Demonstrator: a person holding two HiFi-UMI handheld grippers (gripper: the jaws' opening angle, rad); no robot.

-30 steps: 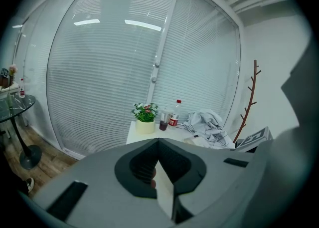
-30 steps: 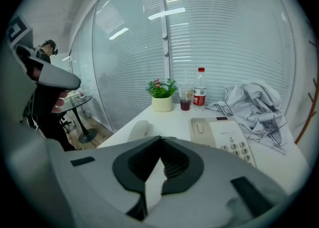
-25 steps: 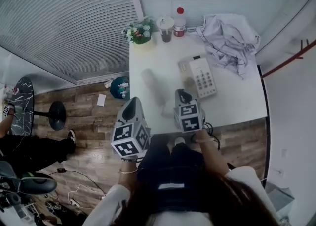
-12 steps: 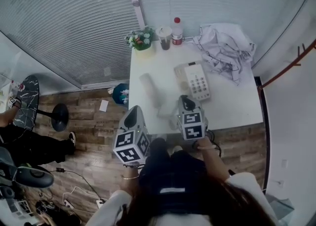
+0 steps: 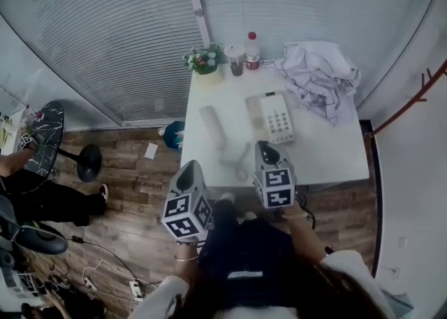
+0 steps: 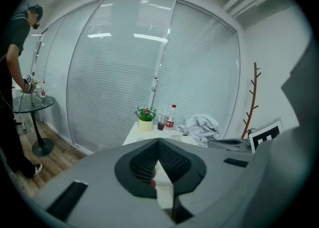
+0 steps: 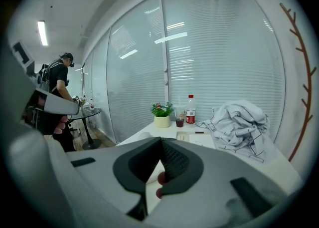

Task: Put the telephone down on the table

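Fingers of right gripper pressed together, nothing btwn them; left gripper same, tips shut, empty. The telephone handset lies flat on the white desk, off its cradle, left of the base & apart from it. Its coiled cord loops on the desk near the front edge, btwn handset & base. Right gripper is at the desk's front edge, just beside the cord, pointing twd the base. Left gripper is off the front-left corner, over the wood floor. Along the back edge: potted plant, drink cup, red-capped bottle. A crumpled white shirt fills the back-right corner. Window blinds behind. A person is by a round table, far left.
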